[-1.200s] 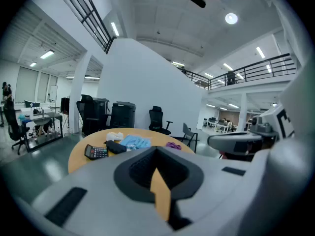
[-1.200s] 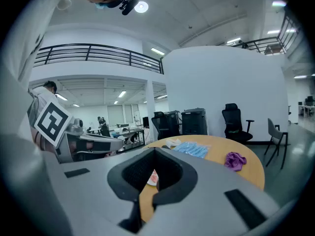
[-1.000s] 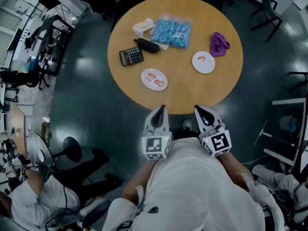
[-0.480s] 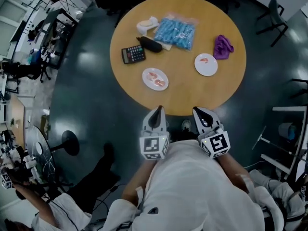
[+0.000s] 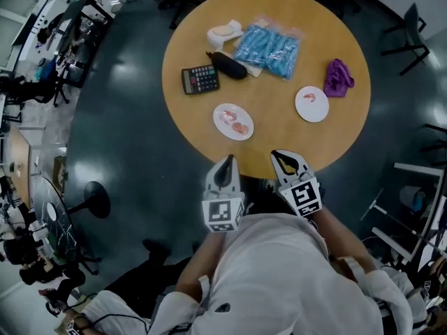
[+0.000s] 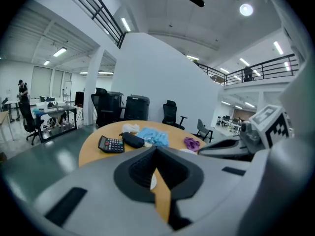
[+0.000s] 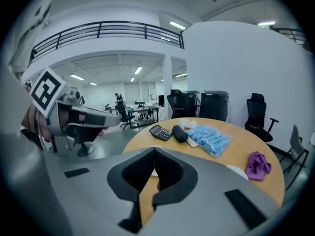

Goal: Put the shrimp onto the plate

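Observation:
Two white plates lie on the round wooden table. The nearer plate carries two pink shrimp. On the right plate rests one shrimp. My left gripper hangs just off the table's near edge, shut and holding nothing. My right gripper sits over that edge, also shut and holding nothing. In the left gripper view the left gripper has its jaws meeting, with the table beyond. In the right gripper view the right gripper shows the same, and the right plate peeks past it.
At the table's far side lie a calculator, a black case, a blue packet, a white object and a purple cloth. Office chairs and desks stand around on the dark floor.
The right gripper has come forward to the table's near edge. The table sits lower and more to the right in the head view. The left gripper has hardly moved.

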`<state>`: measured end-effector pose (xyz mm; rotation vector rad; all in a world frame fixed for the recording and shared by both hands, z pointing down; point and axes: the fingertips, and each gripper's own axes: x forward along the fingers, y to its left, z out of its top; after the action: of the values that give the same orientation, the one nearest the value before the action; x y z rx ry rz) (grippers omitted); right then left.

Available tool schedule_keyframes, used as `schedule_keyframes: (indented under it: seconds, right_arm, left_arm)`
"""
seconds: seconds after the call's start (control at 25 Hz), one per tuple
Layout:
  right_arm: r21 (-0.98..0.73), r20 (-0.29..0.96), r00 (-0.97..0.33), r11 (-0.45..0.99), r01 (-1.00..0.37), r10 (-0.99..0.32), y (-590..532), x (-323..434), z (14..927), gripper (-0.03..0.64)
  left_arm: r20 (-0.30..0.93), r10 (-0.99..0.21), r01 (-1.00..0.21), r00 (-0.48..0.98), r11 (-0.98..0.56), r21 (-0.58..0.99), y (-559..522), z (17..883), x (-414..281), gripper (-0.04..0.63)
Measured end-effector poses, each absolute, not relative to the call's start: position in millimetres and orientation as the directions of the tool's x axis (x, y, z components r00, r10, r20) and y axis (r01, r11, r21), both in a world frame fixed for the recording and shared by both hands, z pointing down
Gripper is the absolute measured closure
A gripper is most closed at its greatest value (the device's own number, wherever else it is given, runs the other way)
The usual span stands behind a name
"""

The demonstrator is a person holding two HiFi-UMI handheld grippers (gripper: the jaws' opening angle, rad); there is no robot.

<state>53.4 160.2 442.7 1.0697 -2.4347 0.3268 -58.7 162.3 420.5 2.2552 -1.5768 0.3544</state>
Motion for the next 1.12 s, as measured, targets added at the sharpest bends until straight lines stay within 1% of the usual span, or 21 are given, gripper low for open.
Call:
schedule_keyframes:
  seconds: [0.2, 0.36, 0.6, 0.76, 0.84, 0.92, 1.0, 1.12]
  right_arm:
    - [-0.012, 0.62, -0.555, 0.7, -0.714, -0.555, 115, 19, 505, 0.601]
    - [0.028, 0.693, -0.516, 0.734, -0.678, -0.504, 89, -3, 544, 0.6]
    - [0.0, 0.779, -0.483, 0.77, -0.638, -0.4, 65, -21, 592, 0.597]
    - [-0.054, 0.843, -0.461, 0.811, -0.583, -0.276, 62, -35, 619, 0.594]
    - [-0.065, 0.862, -0.448, 0.825, -0.561, -0.236, 58, -41, 628, 0.592]
    - [-0.065, 0.878, -0.431, 0.841, -0.538, -0.208, 56, -46, 635, 0.58]
    - [-0.076, 0.9, -0.405, 0.857, -0.509, -0.161, 59, -48, 643, 0.534]
    - [-0.106, 0.924, -0.371, 0.871, -0.48, -0.093, 64, -48, 652, 0.526]
  left_arm:
    - [0.445, -0.811, -0.924, 0.381, -0.333, 0.186, 121, 444, -82, 0.588]
    - [0.483, -0.777, -0.914, 0.405, -0.355, 0.195, 100, 468, -90, 0.588]
    - [0.512, -0.757, -0.914, 0.406, -0.347, 0.212, 91, 487, -88, 0.588]
    - [0.532, -0.753, -0.921, 0.388, -0.306, 0.239, 92, 501, -94, 0.588]
    - [0.534, -0.75, -0.92, 0.39, -0.301, 0.249, 90, 505, -95, 0.588]
    - [0.537, -0.747, -0.919, 0.392, -0.3, 0.254, 90, 508, -97, 0.588]
    - [0.541, -0.746, -0.921, 0.388, -0.291, 0.259, 91, 511, -100, 0.588]
    - [0.549, -0.745, -0.924, 0.379, -0.273, 0.267, 93, 516, -106, 0.588]
